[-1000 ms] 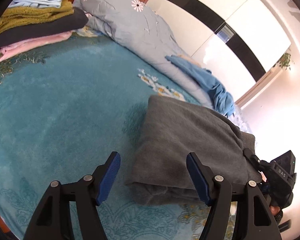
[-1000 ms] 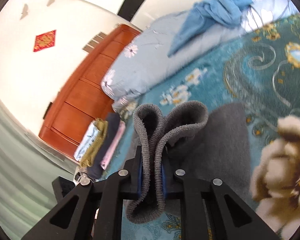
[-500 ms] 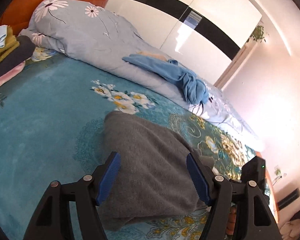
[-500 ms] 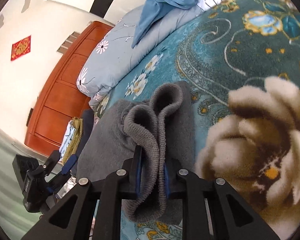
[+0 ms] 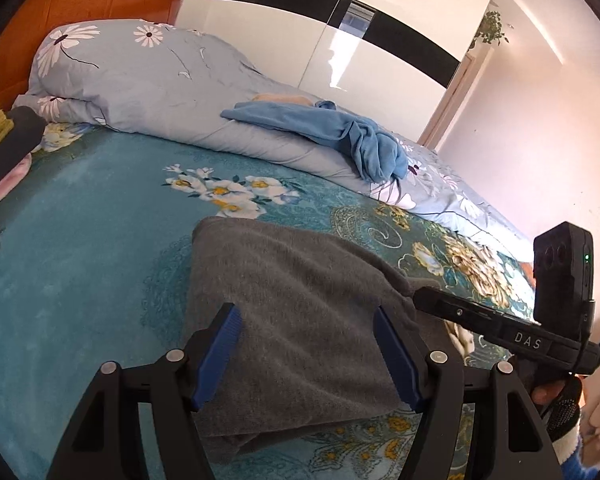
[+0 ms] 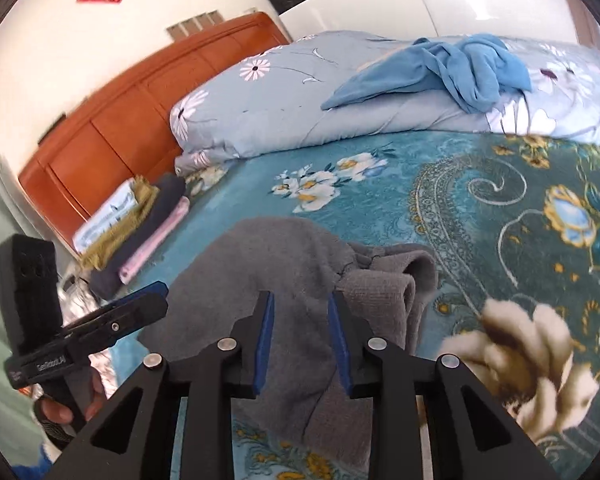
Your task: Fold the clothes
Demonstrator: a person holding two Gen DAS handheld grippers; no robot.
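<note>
A folded grey garment [image 5: 296,312] lies on the teal flowered blanket [image 5: 80,248]. It also shows in the right wrist view [image 6: 300,280], with a rumpled ribbed edge at its right side. My left gripper [image 5: 306,354] is open and empty, its jaws wide apart just above the garment's near edge. My right gripper [image 6: 300,344] is open, its jaws a little apart over the garment, holding nothing. The right gripper shows at the right in the left wrist view [image 5: 480,316], beside the garment. The left gripper shows at the left in the right wrist view [image 6: 112,316].
A stack of folded clothes [image 6: 136,224] lies by the orange headboard [image 6: 120,120]. A rolled grey-blue quilt [image 5: 172,96] runs along the far side, with a crumpled blue garment [image 5: 340,136] on it. White and black wardrobe doors [image 5: 340,40] stand behind.
My right gripper has opened and let go of the grey garment's ribbed edge, which now lies on the bed. My left gripper stayed open and swung right, toward the quilt.
</note>
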